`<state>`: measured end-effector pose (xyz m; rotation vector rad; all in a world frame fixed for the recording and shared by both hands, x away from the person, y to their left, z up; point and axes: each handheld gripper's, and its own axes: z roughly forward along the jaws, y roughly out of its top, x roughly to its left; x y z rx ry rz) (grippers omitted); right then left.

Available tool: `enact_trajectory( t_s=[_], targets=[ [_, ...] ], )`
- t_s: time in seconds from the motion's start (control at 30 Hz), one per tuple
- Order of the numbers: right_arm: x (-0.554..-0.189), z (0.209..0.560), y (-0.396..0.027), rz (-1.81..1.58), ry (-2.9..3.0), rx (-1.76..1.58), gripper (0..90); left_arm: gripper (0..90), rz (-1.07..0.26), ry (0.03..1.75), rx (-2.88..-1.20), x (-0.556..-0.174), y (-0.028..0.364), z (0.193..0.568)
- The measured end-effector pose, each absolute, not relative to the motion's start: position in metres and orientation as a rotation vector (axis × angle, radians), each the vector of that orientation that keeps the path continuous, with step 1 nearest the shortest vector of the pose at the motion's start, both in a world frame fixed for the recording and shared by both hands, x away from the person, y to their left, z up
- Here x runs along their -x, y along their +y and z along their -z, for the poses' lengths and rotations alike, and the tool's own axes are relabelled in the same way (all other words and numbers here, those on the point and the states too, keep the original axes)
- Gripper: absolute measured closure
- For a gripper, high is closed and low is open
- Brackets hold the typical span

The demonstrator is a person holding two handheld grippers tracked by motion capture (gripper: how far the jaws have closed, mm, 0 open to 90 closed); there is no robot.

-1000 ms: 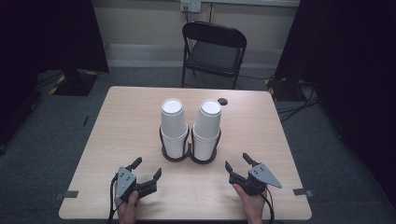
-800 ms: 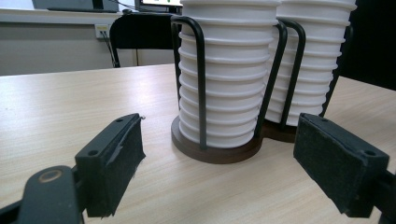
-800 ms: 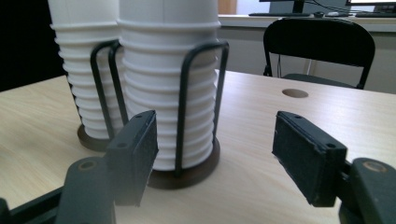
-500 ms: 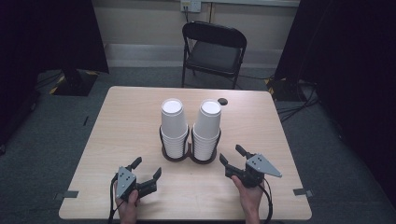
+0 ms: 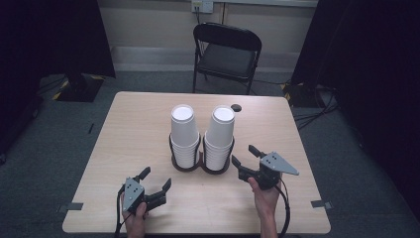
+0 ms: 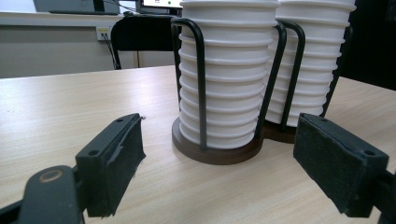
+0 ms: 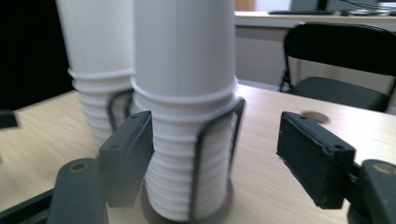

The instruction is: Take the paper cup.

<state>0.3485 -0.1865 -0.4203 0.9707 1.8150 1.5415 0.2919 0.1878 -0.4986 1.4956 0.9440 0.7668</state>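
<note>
High view: two stacks of white cups [image 5: 182,130] stand side by side in a black wire holder [image 5: 200,166] at the middle of the tabletop [image 5: 124,129]. The right gripper [image 5: 242,153] hovers just beside the holder's right side, pointing at it. Its fingers [image 7: 130,154] are released and apart; they have just narrowed a little, with nothing between them. In the right gripper view the nearer stack rises just beyond them. The left gripper [image 5: 156,177] sits in front of the holder and to its left, near but apart. Its fingers [image 6: 116,154] are spread wide and empty. A small dark disc [image 5: 236,107] lies behind the holder, and a chair [image 5: 225,49] stands farther back.
</note>
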Motion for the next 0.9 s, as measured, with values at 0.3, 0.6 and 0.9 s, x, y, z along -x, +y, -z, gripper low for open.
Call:
enact_trajectory(
  t_s=[0.3, 0.6, 0.9],
  targets=[
    [-0.359, 0.393, -0.18, -1.601, 1.754, -0.994, 13.5, 15.9, -0.771, 0.949, -1.497, -0.292, 0.188, 0.499],
    [-0.372, 0.37, -0.167, -1.615, 1.793, -0.928, 13.5, 16.0, -0.775, 0.949, -1.491, -0.292, 0.187, 0.499],
    [-0.387, 0.354, -0.162, -1.644, 1.792, -0.901, 13.7, 16.0, -0.776, 0.946, -1.494, -0.291, 0.187, 0.499]
  ],
)
